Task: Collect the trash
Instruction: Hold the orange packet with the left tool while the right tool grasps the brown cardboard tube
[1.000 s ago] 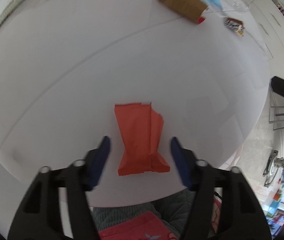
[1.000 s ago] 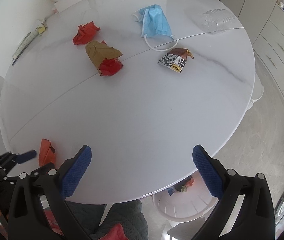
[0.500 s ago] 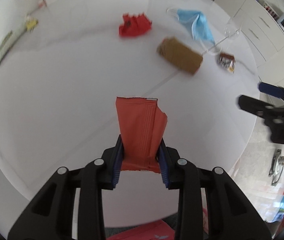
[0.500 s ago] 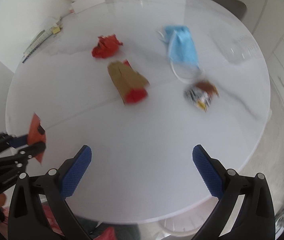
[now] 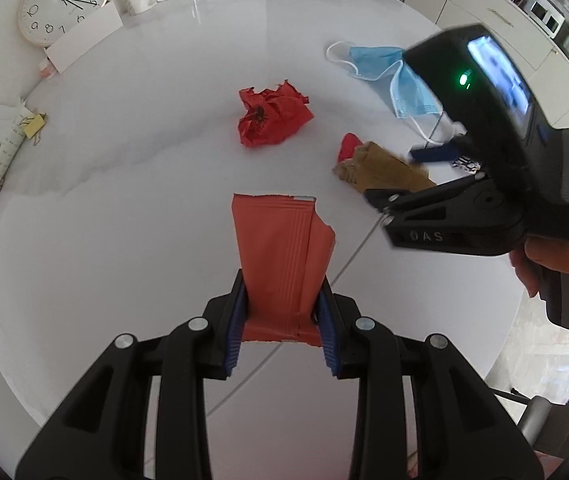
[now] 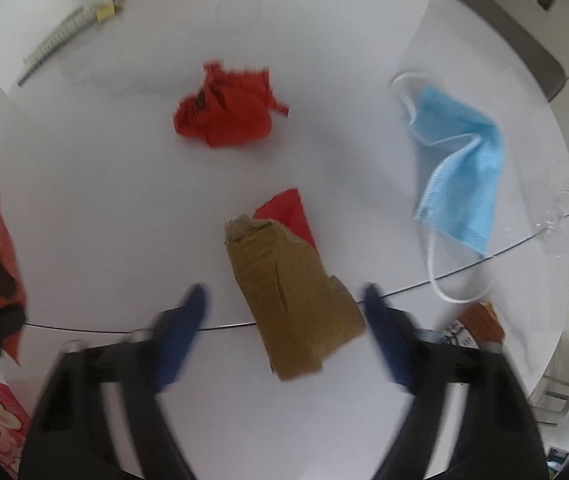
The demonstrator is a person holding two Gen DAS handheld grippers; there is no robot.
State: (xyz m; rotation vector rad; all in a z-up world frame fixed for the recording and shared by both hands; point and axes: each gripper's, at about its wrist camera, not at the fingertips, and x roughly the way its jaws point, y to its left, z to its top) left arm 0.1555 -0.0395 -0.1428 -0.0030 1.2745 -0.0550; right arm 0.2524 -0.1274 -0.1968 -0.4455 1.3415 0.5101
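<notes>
Since the earlier frames both grippers have shifted: the left gripper (image 5: 282,328) now carries the orange wrapper (image 5: 282,256) clear of the white round table (image 5: 132,184), and the right gripper (image 6: 284,332) has swung in over the brown paper bag (image 6: 292,296) at lower centre of its view.

Left jaws pinch the wrapper's lower end, so the flat, creased foil sleeve stands up from the pads with its torn top edge free; gripping near one end probably leaves the rest loose for dropping into a bin.

Right jaws have just been closing and stand part-spread, one blue ribbed pad on each side of the bag, not visibly touching it; motion blur makes contact hard to judge. The bag is crumpled kraft paper, boxy and stiff-looking, with red paper (image 6: 288,210) poking from its far end, so a straddle across its width seems the aim.

Still lying on the glossy tabletop: a crumpled red paper ball (image 6: 226,118) at upper centre, a soft pleated blue face mask (image 6: 458,184) with white ear loops at right, and a small printed snack wrapper (image 6: 474,326) at lower right.
</notes>
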